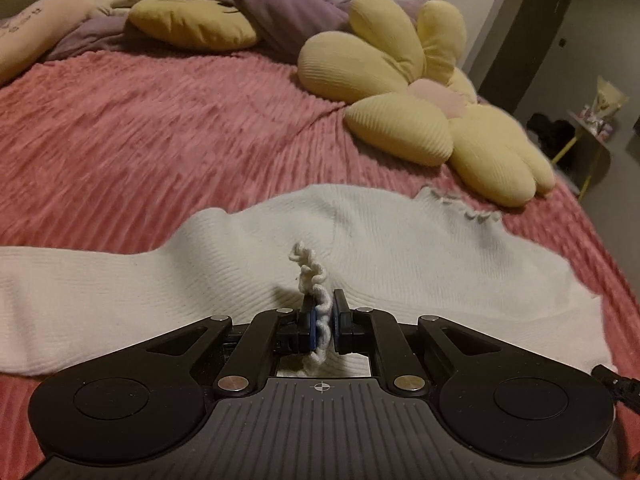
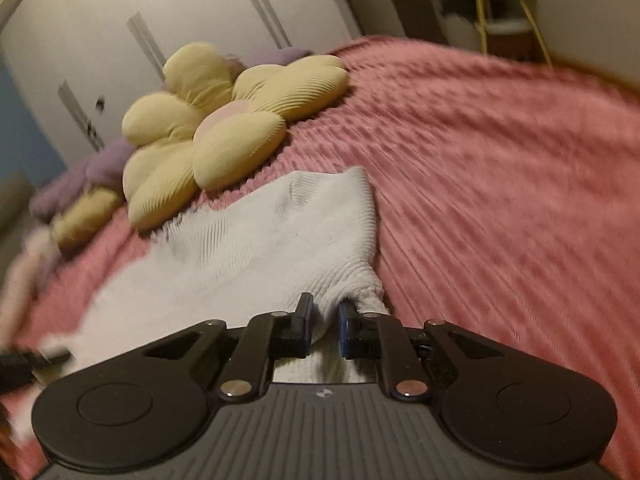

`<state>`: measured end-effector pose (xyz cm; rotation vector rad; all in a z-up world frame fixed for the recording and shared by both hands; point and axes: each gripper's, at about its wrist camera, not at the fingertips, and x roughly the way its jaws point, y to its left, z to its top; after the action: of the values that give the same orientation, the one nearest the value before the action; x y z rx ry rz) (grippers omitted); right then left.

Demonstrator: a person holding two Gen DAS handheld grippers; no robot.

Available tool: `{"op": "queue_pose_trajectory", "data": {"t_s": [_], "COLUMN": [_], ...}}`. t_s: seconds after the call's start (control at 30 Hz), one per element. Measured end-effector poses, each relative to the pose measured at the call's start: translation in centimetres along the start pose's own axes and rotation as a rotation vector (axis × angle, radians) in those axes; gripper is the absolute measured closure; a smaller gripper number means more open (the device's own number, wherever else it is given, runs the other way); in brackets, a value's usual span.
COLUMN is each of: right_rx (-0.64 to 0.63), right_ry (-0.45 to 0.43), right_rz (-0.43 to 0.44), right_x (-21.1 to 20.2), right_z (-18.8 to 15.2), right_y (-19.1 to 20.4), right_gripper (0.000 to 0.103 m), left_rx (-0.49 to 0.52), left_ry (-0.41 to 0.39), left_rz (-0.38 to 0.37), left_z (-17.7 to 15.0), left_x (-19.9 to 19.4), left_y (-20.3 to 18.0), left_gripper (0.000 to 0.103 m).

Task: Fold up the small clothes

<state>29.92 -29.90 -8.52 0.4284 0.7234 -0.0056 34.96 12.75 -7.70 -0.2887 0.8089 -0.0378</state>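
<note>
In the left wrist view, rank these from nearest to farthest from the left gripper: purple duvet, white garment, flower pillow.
1. White garment: its frilly edge is pinched in the left gripper.
2. Flower pillow: ahead, to the right.
3. Purple duvet: at the far end of the bed.
</note>
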Motion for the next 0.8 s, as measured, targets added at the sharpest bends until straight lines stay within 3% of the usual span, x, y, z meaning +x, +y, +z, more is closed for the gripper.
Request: {"op": "queue_pose_trajectory", "data": {"t_s": [0.1, 0.17, 0.2, 0.27, 0.33, 0.47, 0.6, 0.7, 0.8], "right_rx": [-0.053, -0.061, -0.058, -0.049, -0.054, -0.114, -0.245, -0.386, -0.480], "right_ry": [0.019, 0.025, 0.032, 0.056, 0.072, 0.003, 0.016, 0.054, 0.090], "right_rz": [-0.030, -0.021, -0.011, 0.025, 0.045, 0.038, 0.062, 0.081, 0.027], "right_x": [0.7, 0.7, 0.5, -0.5, -1.9, -4.2, -1.9, 0.9, 3.2], "right_z": [-0.6, -0.5, -0.3, 0.1, 0.2, 0.4, 0.2, -0.9, -2.0], "right_y": [0.4, 0.2, 0.1, -0.2, -0.4, 0.7, 4.5, 7.7, 8.7], "right_gripper": [0.091, 0.091, 0.090, 0.085, 0.081, 0.075, 0.075, 0.075, 0.076], "left_rx": [0.031, 0.073, 0.076, 0.044, -0.016, -0.046, 0.006, 0.036, -0.020], "left_ry": [0.048, 0.037, 0.024, -0.023, -0.071, -0.083, 0.020, -0.004, -0.011], "left_rz": [0.047, 0.067, 0.069, 0.063, 0.050, -0.009, -0.020, 0.007, -0.018], "left_z": [-0.7, -0.9, -0.8, -0.7, -0.6, -0.7, -2.2, -3.1, -2.9], "left_x": [1.4, 1.1, 0.6, -0.9, -2.4, -2.8, 0.0, 1.2, 1.3], "left_y": [-0.1, -0.6, -0.7, -0.3, 0.4, -0.4, -2.6, -3.1, -1.9], "left_gripper": [0.088, 0.085, 0.078, 0.070, 0.069, 0.069, 0.069, 0.066, 0.064]}}
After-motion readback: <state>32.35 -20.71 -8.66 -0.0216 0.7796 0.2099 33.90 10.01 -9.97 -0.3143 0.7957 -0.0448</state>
